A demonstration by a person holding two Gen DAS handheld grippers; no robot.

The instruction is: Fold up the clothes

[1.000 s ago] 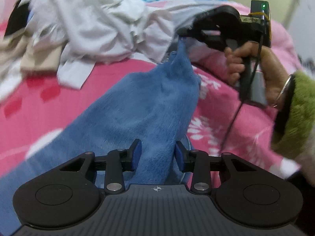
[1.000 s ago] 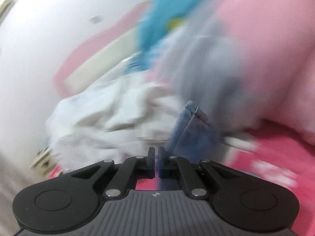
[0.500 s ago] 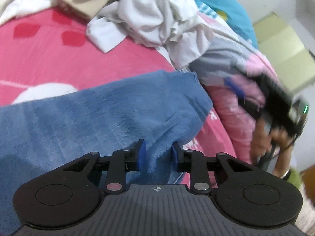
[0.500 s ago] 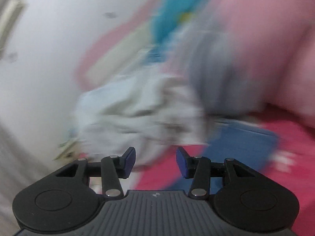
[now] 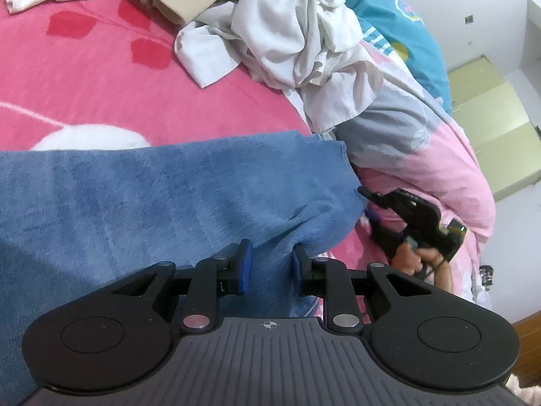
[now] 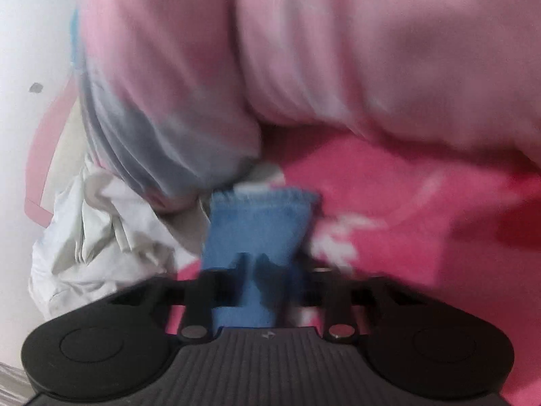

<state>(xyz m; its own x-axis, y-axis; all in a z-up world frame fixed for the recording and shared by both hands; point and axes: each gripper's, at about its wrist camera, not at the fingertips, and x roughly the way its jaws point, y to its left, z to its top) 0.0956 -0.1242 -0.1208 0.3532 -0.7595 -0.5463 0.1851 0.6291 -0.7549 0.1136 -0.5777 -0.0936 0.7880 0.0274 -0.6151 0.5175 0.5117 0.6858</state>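
A blue towel (image 5: pixel 169 196) is lying spread across the pink bed (image 5: pixel 84 77). The left gripper (image 5: pixel 268 269) is sitting with its jaws parted around the towel's near edge, not pinching it. The right gripper (image 6: pixel 270 280) is straddling a towel corner; blur is hiding how wide it stands. White clothes (image 5: pixel 297 34) are lying heaped beyond.

A white wall (image 5: pixel 487 6) is standing at two o'clock in the left wrist view, with pale yellow-green cabinet doors (image 5: pixel 497 128) below it. A strip of brown wooden floor (image 5: pixel 527 341) is showing at four o'clock.
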